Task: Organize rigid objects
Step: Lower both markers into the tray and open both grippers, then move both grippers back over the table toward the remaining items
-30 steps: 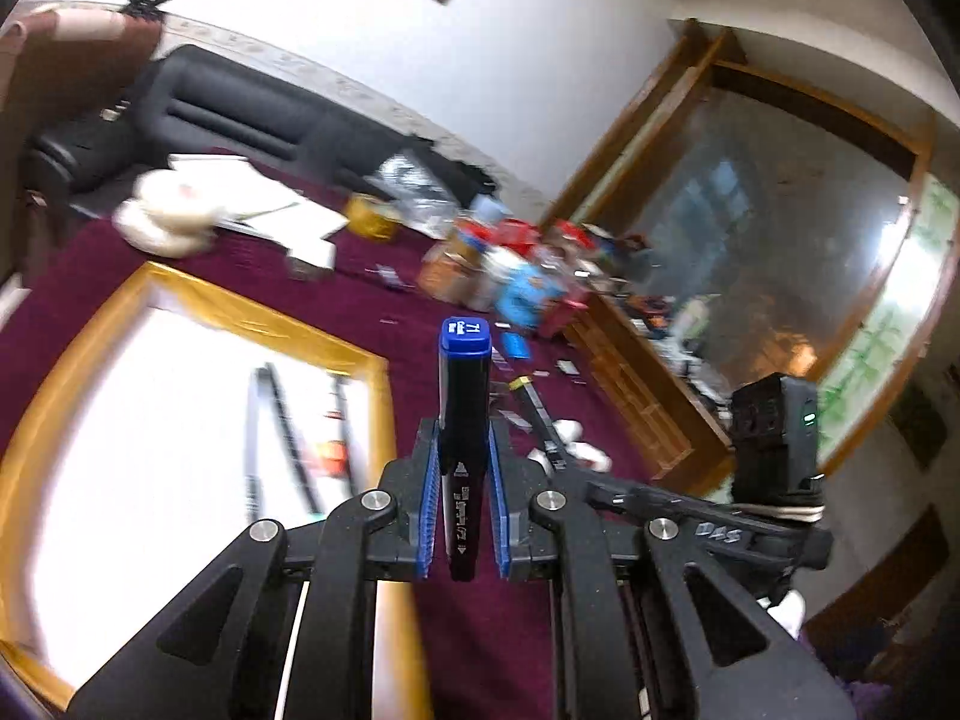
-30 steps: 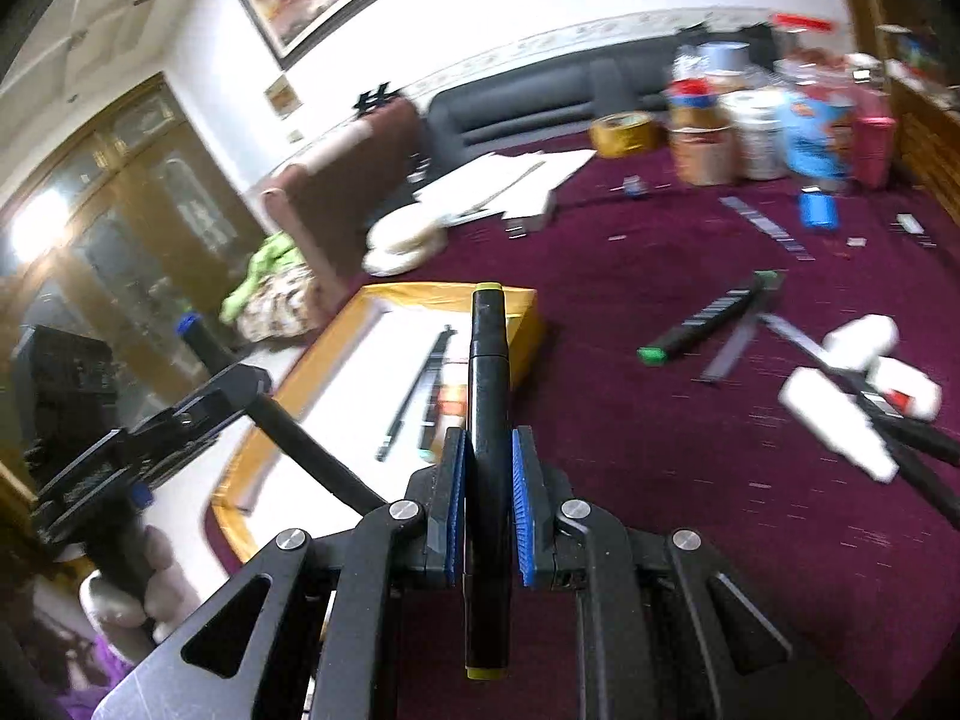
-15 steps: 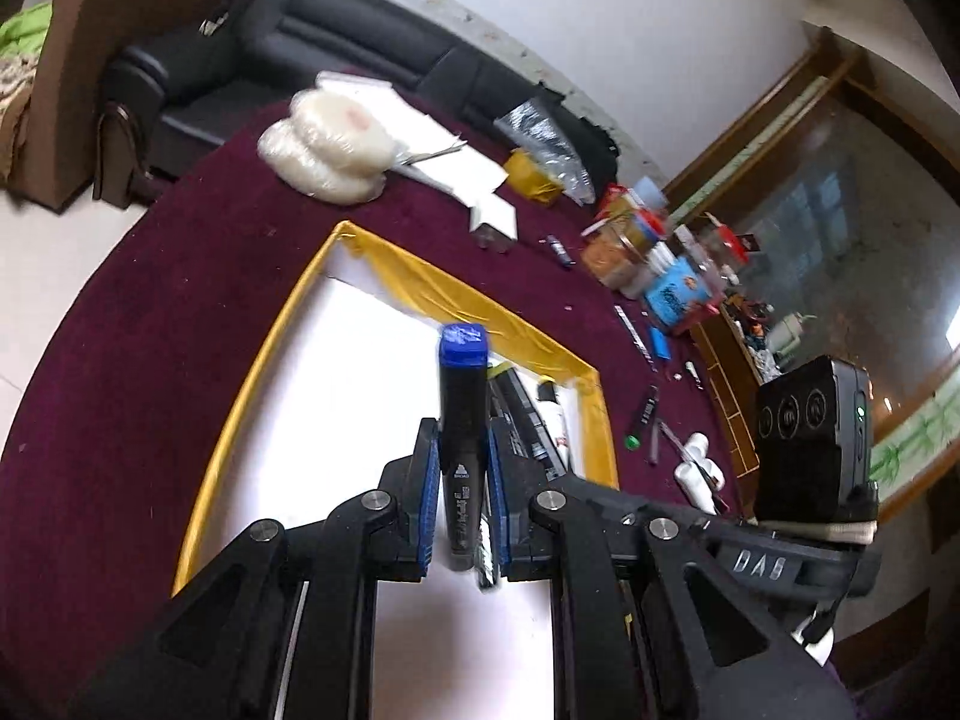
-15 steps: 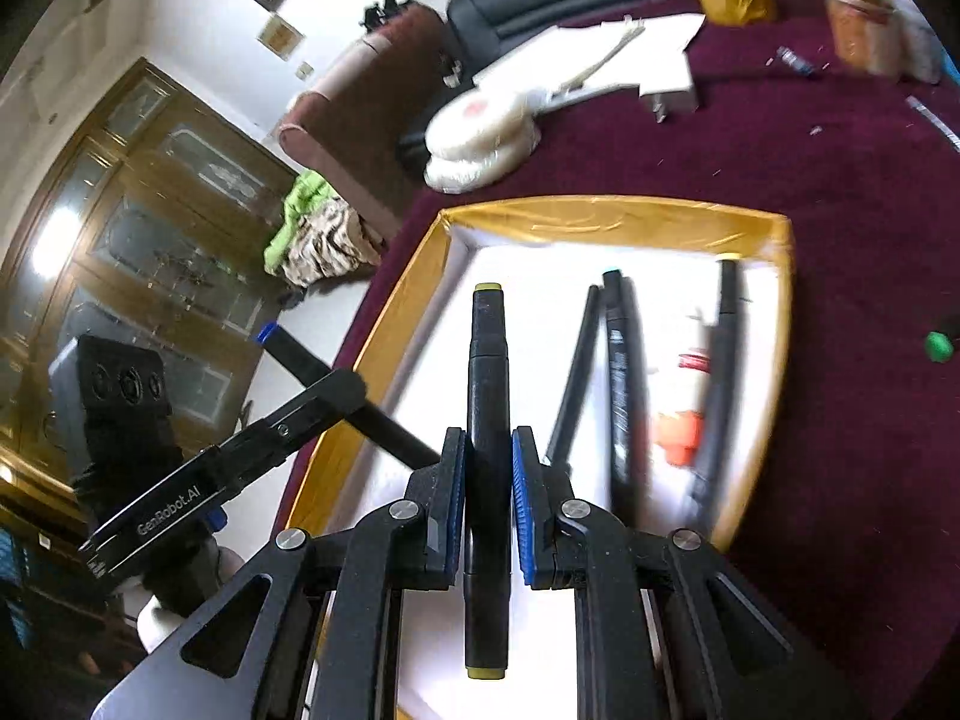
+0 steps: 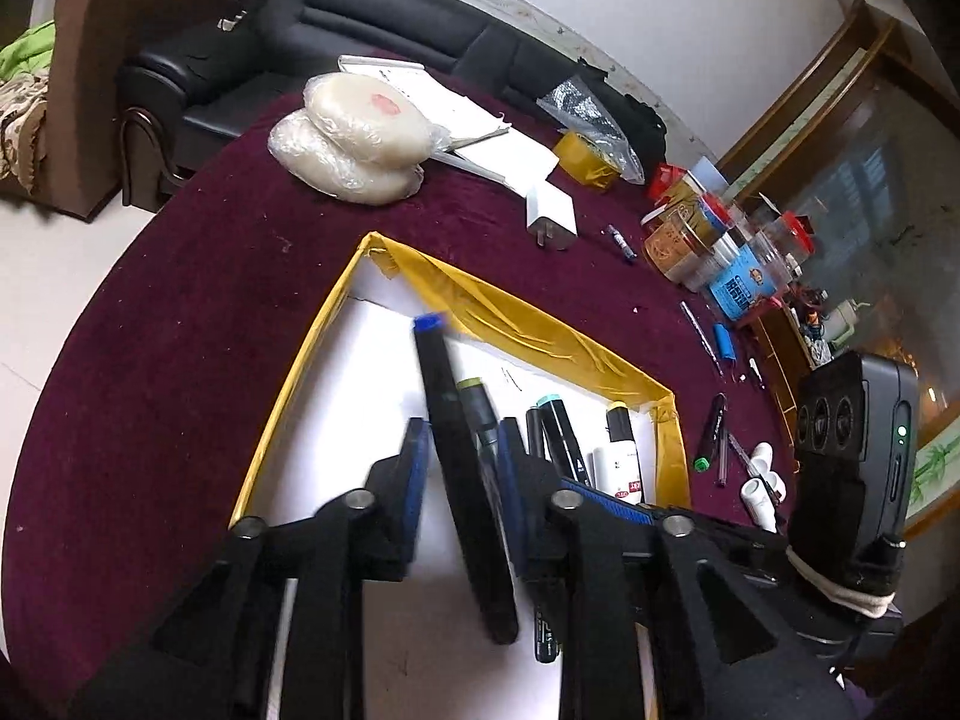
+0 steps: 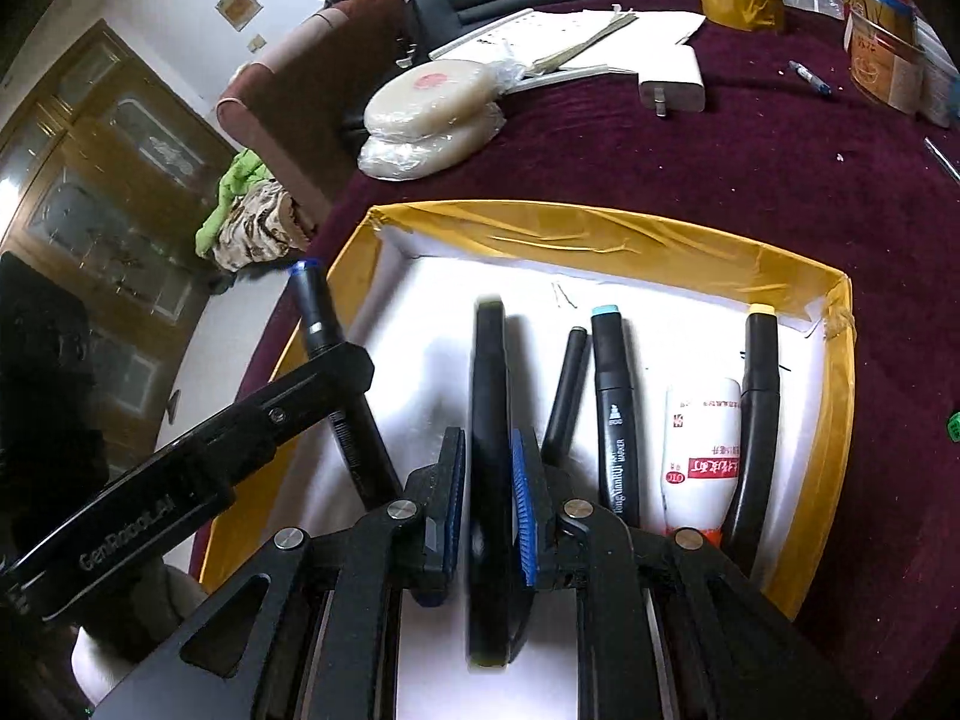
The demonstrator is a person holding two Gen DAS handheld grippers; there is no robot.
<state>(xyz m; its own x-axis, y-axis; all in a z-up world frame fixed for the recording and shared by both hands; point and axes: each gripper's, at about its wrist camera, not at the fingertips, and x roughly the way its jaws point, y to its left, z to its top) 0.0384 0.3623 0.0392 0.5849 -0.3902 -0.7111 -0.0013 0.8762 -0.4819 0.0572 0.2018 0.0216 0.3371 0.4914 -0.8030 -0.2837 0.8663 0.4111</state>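
A shallow white tray with a yellow taped rim (image 5: 540,324) (image 6: 600,234) lies on the maroon table. My left gripper (image 5: 462,456) hangs over it with its jaws spread. A black marker with a blue cap (image 5: 456,450) sits loose and tilted between them, blurred. It also shows in the right wrist view (image 6: 336,384). My right gripper (image 6: 487,480) is over the tray with its jaws slightly apart. A black marker with an olive cap (image 6: 489,420) sits blurred between them. Several markers (image 6: 612,408) and a white bottle (image 6: 699,450) lie in the tray.
Two wrapped white discs (image 5: 354,138), papers and a white charger (image 5: 552,216) lie beyond the tray. Jars and boxes (image 5: 714,240) and a yellow tape roll (image 6: 741,3) stand at the far right. Loose pens and white pieces (image 5: 762,480) lie right of the tray.
Both grippers came lower over the tray. The left jaws opened and the blue-capped marker tilted loose. The right jaws eased apart around the olive-capped marker.
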